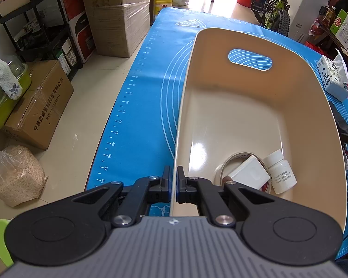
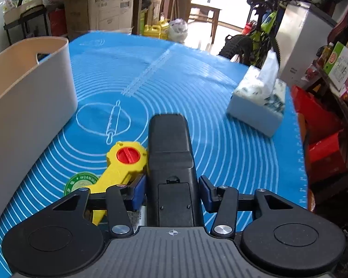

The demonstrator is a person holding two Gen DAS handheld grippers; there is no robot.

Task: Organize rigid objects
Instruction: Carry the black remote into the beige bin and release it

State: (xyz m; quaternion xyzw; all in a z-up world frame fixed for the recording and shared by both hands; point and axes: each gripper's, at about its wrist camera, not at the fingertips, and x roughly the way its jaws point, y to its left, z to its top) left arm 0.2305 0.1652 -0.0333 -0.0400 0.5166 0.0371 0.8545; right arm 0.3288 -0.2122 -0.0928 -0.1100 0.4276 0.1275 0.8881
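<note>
Left gripper point(image 1: 173, 185) pinches the cream bin point(image 1: 255, 106) rim; right gripper point(image 2: 171, 191), not yet clamped, straddles the black remote point(image 2: 170, 153).

From the left wrist we look steeply down, close over the near rim of the cream plastic basket point(image 1: 255, 106). From the right wrist we look down, close over the blue silicone mat point(image 2: 197, 88). Both views share basket, mat and white tissue pack point(image 2: 257, 106).
</note>
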